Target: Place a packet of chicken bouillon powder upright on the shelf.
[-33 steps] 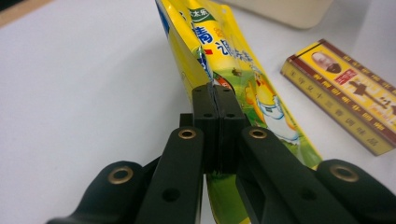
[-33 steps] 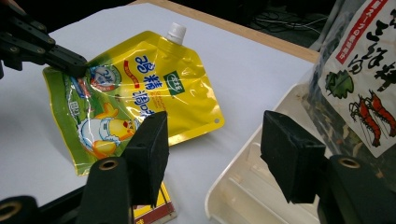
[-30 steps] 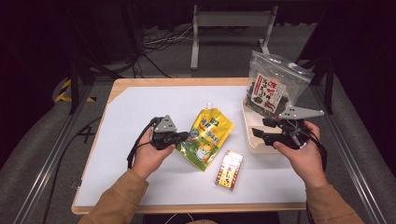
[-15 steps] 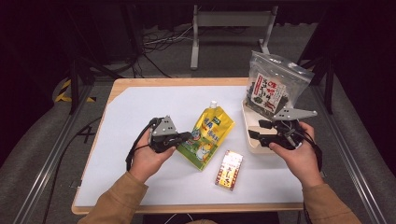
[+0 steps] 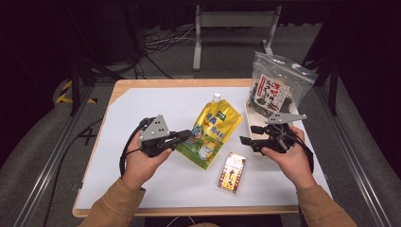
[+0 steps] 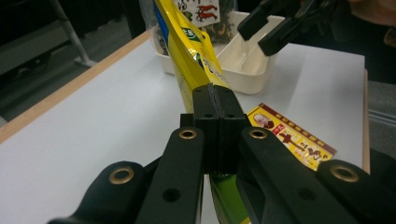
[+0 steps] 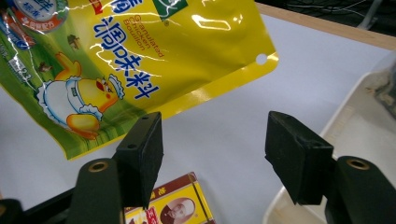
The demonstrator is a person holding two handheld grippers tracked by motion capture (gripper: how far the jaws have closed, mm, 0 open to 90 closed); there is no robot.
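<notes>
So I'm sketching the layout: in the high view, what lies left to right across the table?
Left tongs → yellow bouillon pouch → small red-and-yellow box → right tongs → dark snack bag standing in the white tray.

Yellow-green pouch (image 5: 211, 133), black tongs (image 5: 185, 135) — white tray (image 5: 252, 124)

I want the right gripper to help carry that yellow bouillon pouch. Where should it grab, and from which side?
Probably the flat sealed edge of the yellow bouillon pouch facing the open right gripper, approached from the pouch's right. The left gripper pinches the opposite edge.
</notes>
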